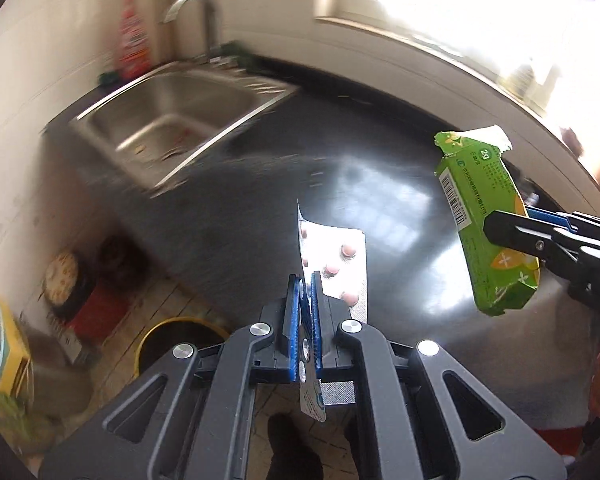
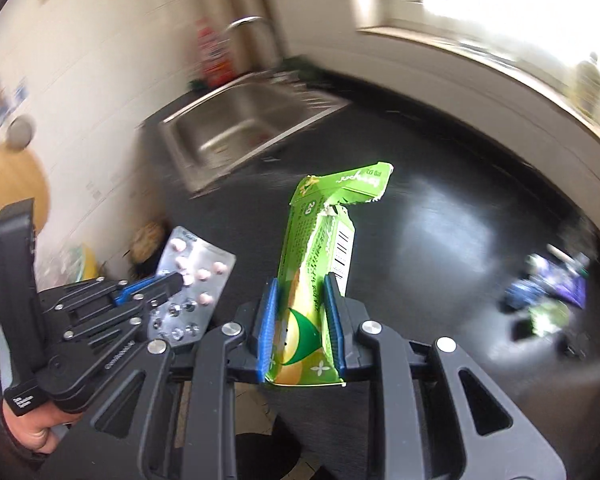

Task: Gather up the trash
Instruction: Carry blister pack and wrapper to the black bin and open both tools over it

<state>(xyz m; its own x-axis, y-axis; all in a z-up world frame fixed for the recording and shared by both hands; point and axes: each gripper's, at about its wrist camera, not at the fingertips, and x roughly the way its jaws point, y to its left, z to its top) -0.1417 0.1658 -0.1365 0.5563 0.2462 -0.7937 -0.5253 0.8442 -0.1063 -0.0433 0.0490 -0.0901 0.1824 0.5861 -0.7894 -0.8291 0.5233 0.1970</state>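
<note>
Both tongs are loaded above the dark counter (image 1: 380,152): the left gripper (image 1: 304,296) is clamped tight on a silver pill sheet (image 1: 336,256) with pink tablets, its pads squeezed together. Just beside it, the right gripper (image 2: 302,316) pinches a torn green box (image 2: 320,248) upright, jaws only box-width apart. The steel sink (image 1: 172,120) sits well behind them, a yellow bin (image 1: 172,340) on the floor below.

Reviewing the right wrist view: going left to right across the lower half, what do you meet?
Hand → left tongs → pill sheet → green box in the right tongs → blurred purple wrappers on the black counter.
</note>
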